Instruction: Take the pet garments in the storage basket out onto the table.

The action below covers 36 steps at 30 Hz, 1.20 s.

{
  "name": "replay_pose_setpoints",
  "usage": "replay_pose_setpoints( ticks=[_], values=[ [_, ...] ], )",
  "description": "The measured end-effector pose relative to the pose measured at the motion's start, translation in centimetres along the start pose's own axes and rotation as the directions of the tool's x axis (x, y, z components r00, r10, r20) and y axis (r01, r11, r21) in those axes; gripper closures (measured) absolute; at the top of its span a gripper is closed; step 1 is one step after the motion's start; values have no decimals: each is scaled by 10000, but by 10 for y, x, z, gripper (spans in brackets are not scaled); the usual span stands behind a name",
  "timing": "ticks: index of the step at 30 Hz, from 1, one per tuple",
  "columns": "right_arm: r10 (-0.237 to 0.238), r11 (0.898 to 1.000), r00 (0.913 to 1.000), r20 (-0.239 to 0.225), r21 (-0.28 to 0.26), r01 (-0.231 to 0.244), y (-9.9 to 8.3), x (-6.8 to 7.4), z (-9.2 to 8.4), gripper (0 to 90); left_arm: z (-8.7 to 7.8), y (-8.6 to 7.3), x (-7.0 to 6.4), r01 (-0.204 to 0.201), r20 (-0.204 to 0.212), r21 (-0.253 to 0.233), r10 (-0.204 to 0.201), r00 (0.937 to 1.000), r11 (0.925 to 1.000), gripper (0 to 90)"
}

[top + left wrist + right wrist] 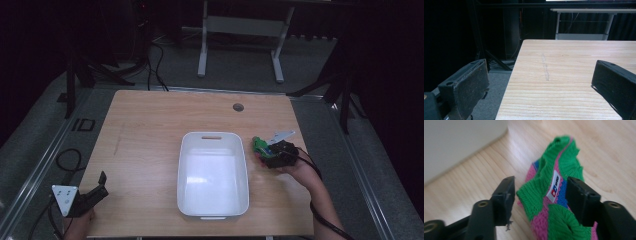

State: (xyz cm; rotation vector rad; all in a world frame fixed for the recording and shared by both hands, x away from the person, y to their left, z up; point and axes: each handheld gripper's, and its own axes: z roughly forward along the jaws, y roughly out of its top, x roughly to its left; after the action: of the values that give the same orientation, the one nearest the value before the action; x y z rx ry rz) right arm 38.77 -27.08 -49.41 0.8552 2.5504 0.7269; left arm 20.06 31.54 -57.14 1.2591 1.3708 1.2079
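Note:
A knitted piece (259,144) in green, pink and blue with a small white label (554,186) lies bunched just right of the white bin (181,165). My right gripper (263,152) holds it at the table's right side. In the right gripper view, my right gripper (541,181) has its two black jaws pressed against the sides of the knitted piece (564,160), above the wood. My left gripper (103,185) rests at the table's front left corner. In the left gripper view, my left gripper (541,67) stands wide open over bare wood.
The white bin wall (456,145) is close on the left in the right gripper view. A round cable hole (238,107) sits near the table's far edge. The table's left edge (509,82) drops to a grey floor with cables. A white-legged frame (202,50) stands beyond the table.

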Motion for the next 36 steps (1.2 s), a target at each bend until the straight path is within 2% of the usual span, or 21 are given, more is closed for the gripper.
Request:
replay_pose_setpoints(
  ticks=[3,4,6,8,12,13,15,18,21,23,25,28,29,33,36],
  values=[
    [339,9979,9994,-10,-559,-339,-2,0,-14,325,0,0,0,12,-5,1,-12,10000,10000,14],
    [464,9960,9989,111,-766,-454,-4,0,-18,317,0,0,0,15,-3,-1,-15,10000,10000,14],
    [735,9912,9973,70,-1105,-723,-10,-1,-26,282,0,0,0,16,-1,-2,-16,10000,10000,14],
    [982,9851,9949,252,-1446,-935,-17,-2,-32,273,0,0,0,18,0,10,-18,10000,10000,14],
    [1739,9657,9848,21,-1961,-1701,-32,-6,-38,187,0,0,0,15,-6,7,-15,10000,10000,14],
    [1832,9624,9831,-69,-2027,-1808,-37,-7,-39,137,0,0,0,17,-6,6,-17,10000,10000,14],
    [1933,9583,9811,-125,-2122,-1915,-45,-7,-41,124,0,0,0,23,-11,6,-23,10000,10000,14],
    [2490,9342,9683,-184,-2593,-2451,-61,-10,-44,128,0,0,0,27,-5,10,-27,10000,10000,14],
    [2699,9079,9629,31,-3339,-2534,-75,-10,-45,127,0,0,0,31,3,4,-31,10000,10000,14],
    [2938,8906,9558,123,-3666,-2691,-85,-10,-46,125,0,0,0,44,10,23,-44,10000,10000,14],
    [3238,8713,9459,206,-3962,-2896,-95,-9,-46,121,0,0,0,46,15,19,-46,10000,10000,14],
    [3625,8522,9314,342,-4166,-3164,-110,-8,-46,116,0,0,0,50,7,21,-50,10000,10000,14],
    [3727,8507,9273,350,-4120,-3263,-114,-8,-45,116,0,0,0,51,9,20,-51,10000,10000,14],
    [3954,8562,9151,788,-3922,-3362,-130,-3,-43,116,0,0,0,62,9,32,-62,10000,10000,14],
    [4028,8585,9091,1062,-3883,-3350,-141,3,-44,117,0,0,1,60,13,52,-60,10000,10000,14]
  ],
)
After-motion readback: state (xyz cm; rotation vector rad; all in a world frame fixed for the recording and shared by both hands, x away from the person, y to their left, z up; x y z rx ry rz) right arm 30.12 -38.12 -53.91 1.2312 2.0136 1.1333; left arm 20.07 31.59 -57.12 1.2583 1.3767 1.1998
